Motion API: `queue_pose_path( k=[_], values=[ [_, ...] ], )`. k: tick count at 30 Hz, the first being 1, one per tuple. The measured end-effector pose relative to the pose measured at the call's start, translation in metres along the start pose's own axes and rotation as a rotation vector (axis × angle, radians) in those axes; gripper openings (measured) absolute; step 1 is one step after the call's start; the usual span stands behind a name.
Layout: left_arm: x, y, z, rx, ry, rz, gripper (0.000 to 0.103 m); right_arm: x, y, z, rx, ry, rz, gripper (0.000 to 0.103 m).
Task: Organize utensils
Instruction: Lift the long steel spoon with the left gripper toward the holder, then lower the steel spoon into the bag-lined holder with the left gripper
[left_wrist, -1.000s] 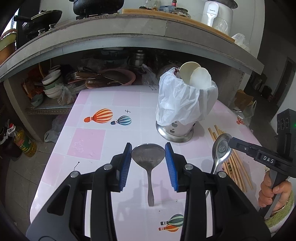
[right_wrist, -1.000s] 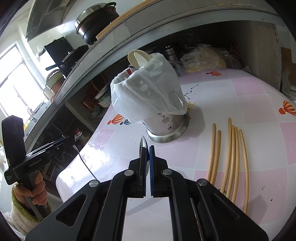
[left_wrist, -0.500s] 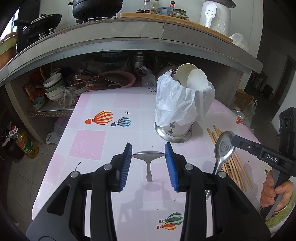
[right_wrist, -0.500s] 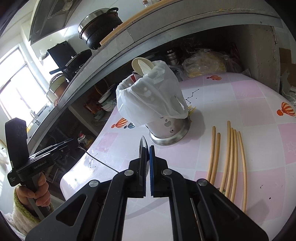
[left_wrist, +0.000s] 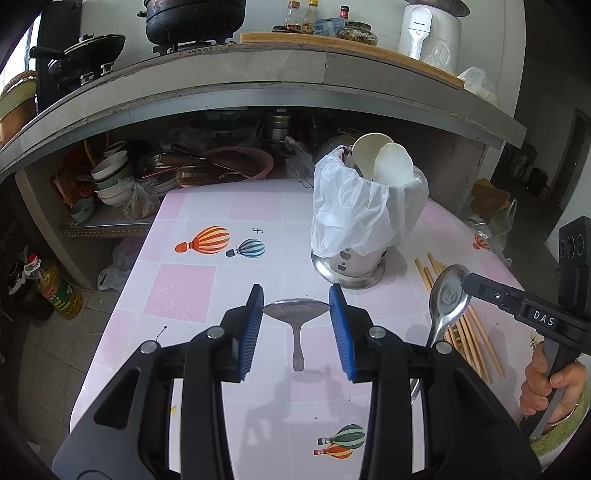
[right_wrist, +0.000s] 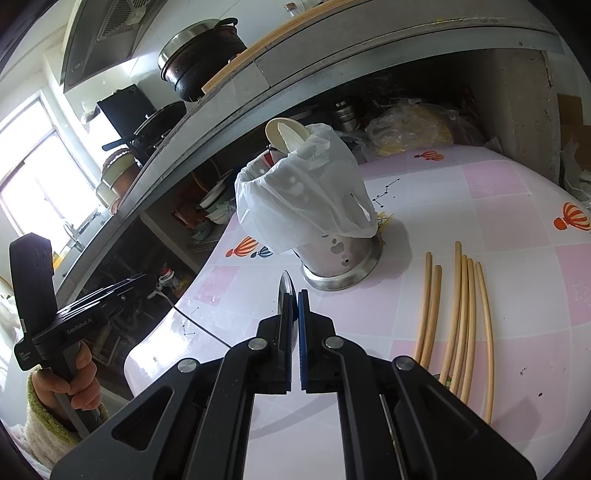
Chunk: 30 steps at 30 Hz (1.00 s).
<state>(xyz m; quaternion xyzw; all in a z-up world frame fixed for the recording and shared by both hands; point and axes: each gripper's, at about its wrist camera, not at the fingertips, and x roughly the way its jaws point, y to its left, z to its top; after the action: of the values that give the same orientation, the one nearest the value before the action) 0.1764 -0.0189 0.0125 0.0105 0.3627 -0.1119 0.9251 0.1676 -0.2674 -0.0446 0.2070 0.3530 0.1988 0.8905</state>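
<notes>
My left gripper (left_wrist: 296, 308) is shut on the bowl of a metal spoon (left_wrist: 296, 314), held level above the table with its handle hanging toward me. My right gripper (right_wrist: 294, 299) is shut on a second metal spoon (right_wrist: 285, 291), seen edge-on; in the left wrist view this spoon (left_wrist: 448, 295) hangs at the right. A steel utensil holder (left_wrist: 349, 264) lined with a white plastic bag (left_wrist: 364, 210) stands ahead and holds two white spoons (left_wrist: 384, 162). It also shows in the right wrist view (right_wrist: 338, 258). Several wooden chopsticks (right_wrist: 460, 317) lie on the table to its right.
The table (left_wrist: 184, 291) has a pink checked cloth with balloon prints. Behind it a concrete counter (left_wrist: 258, 81) carries pots and bottles, with bowls and pans on the shelf below. An oil bottle (left_wrist: 55, 291) stands on the floor at the left.
My left gripper has lifted its spoon off the table and tipped the bowl level; the view has pulled back. My right gripper has risen a little with its spoon.
</notes>
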Motion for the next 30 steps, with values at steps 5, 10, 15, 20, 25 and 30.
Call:
queue_pose_path(
  k=[5, 10, 15, 20, 25, 30],
  values=[
    [-0.006, 0.000, 0.003, 0.001, -0.017, 0.000, 0.035, 0.000, 0.000, 0.000, -0.001, 0.001, -0.001, 0.003],
    [-0.013, 0.000, 0.007, 0.003, -0.035, 0.000, 0.035, -0.001, 0.001, 0.001, -0.003, -0.002, -0.002, 0.003],
    [-0.020, 0.000, 0.011, 0.006, -0.054, -0.002, 0.035, -0.001, 0.001, 0.002, -0.003, -0.002, -0.003, 0.003],
    [-0.026, 0.001, 0.018, 0.008, -0.075, -0.005, 0.035, -0.001, 0.001, 0.002, -0.004, -0.002, -0.004, 0.003],
    [-0.032, 0.001, 0.024, 0.012, -0.095, -0.009, 0.035, -0.001, 0.001, 0.002, -0.005, -0.002, -0.004, 0.003],
    [-0.038, 0.004, 0.033, 0.013, -0.120, -0.009, 0.035, -0.004, 0.002, 0.005, -0.008, -0.007, -0.009, 0.003]
  ],
)
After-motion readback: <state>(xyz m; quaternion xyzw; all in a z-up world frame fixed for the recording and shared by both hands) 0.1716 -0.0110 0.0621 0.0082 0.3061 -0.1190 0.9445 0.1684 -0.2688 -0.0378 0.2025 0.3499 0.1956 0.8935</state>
